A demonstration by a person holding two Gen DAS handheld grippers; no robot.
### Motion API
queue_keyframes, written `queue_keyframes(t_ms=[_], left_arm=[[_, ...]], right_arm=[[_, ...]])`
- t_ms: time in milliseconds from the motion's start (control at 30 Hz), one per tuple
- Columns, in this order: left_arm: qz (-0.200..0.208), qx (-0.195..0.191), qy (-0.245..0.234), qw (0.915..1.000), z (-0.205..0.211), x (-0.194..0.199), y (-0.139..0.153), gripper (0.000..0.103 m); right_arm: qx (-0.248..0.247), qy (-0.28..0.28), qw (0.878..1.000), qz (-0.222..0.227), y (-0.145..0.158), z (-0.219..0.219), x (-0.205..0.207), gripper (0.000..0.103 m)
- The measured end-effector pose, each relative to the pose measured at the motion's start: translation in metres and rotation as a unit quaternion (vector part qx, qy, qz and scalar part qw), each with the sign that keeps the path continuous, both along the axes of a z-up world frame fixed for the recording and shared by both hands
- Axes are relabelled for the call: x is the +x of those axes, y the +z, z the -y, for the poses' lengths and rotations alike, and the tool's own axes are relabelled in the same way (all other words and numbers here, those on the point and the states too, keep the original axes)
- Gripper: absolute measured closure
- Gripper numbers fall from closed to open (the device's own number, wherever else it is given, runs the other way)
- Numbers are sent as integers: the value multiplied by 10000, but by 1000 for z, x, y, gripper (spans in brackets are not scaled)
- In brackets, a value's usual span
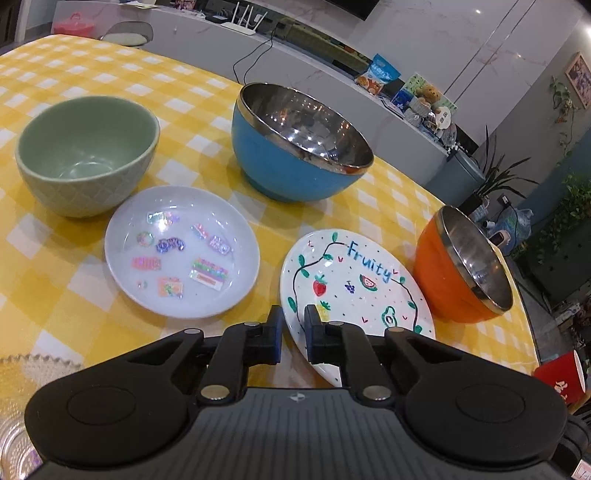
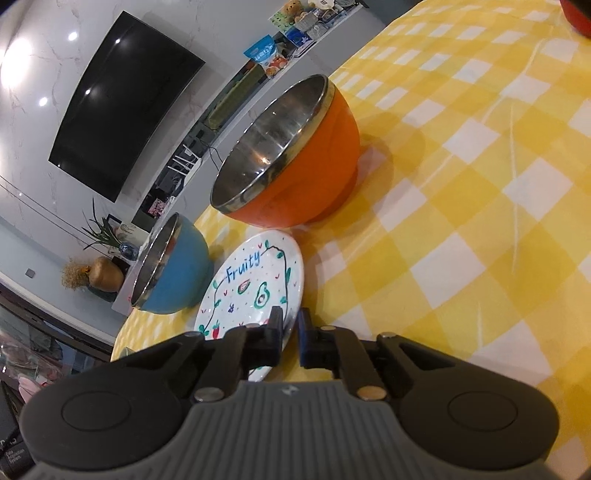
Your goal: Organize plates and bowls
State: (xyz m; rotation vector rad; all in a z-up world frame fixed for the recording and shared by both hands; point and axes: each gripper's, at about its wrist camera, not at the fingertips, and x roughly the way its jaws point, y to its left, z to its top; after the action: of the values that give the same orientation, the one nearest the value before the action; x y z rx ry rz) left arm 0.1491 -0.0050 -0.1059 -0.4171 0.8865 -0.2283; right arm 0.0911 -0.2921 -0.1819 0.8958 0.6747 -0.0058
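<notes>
A white plate painted with fruit and the word "Fruity" [image 1: 354,284] [image 2: 251,284] lies on the yellow checked tablecloth [image 1: 55,280]. My left gripper [image 1: 293,314] is shut on the plate's left rim, one black finger under the rim and one on top. My right gripper [image 2: 290,315] is shut on the same plate's opposite rim, which shows between its pads. Beside the plate stand an orange steel-lined bowl [image 1: 465,266] [image 2: 288,155] and a blue steel-lined bowl [image 1: 299,147] [image 2: 173,266]. A white plate with stickers [image 1: 181,254] and a green bowl [image 1: 85,155] sit further left.
A clear glass dish [image 1: 22,376] lies at the near left, partly under my left gripper. A red cup [image 1: 565,376] stands off the table's right edge. Another red object [image 2: 576,14] pokes in at the far corner. Bare cloth [image 2: 480,184] stretches right of the orange bowl.
</notes>
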Motion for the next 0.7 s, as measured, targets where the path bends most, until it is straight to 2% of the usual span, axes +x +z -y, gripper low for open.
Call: queue_keyframes(t_ms=[200, 400, 567, 667, 700], left_arm=[[-63, -4, -168, 9998, 6, -21, 8, 91], [-188, 89, -436, 9988, 17, -47, 9, 96], [-72, 127, -570, 9983, 17, -53, 12, 100], [88, 208, -415, 9989, 14, -55, 15, 97], [229, 316, -328, 9987, 15, -57, 17, 97]], right_arm=[[118, -114, 9996, -239, 10, 8, -18, 98], [-121, -261, 9978, -599, 17, 14, -48, 98], [-98, -202, 9972, -719, 13, 16, -62, 97], [-485, -159, 9963, -690, 22, 13, -63, 91], [-666, -162, 9957, -619, 26, 13, -64, 86]])
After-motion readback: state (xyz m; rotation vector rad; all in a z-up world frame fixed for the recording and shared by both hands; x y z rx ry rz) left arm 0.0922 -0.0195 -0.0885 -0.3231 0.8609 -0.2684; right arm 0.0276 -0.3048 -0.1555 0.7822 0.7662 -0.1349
